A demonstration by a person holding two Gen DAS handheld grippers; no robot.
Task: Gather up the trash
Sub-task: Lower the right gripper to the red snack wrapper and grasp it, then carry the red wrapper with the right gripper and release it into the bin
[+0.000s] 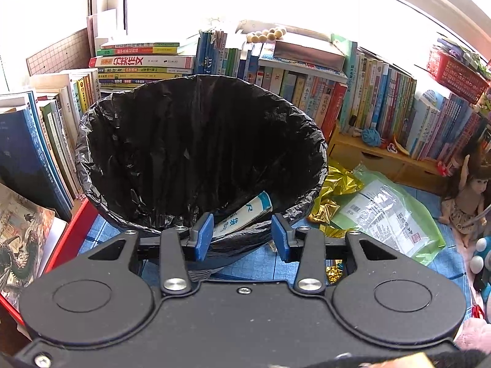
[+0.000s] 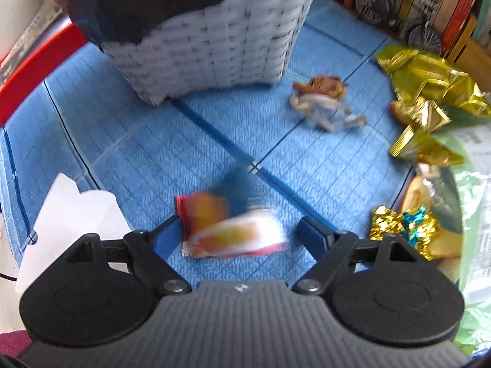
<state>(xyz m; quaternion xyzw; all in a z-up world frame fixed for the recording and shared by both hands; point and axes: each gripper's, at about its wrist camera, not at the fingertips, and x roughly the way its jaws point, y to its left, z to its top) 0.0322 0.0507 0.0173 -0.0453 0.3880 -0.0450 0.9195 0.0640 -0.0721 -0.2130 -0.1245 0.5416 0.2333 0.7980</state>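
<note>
Right gripper (image 2: 237,236) gapes wide around a blurred snack wrapper (image 2: 227,230) without pinching it; left gripper (image 1: 242,233) half-open, empty.

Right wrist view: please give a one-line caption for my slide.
Open right gripper poised over a snack wrapper on the blue mat, near the white basket.
</note>
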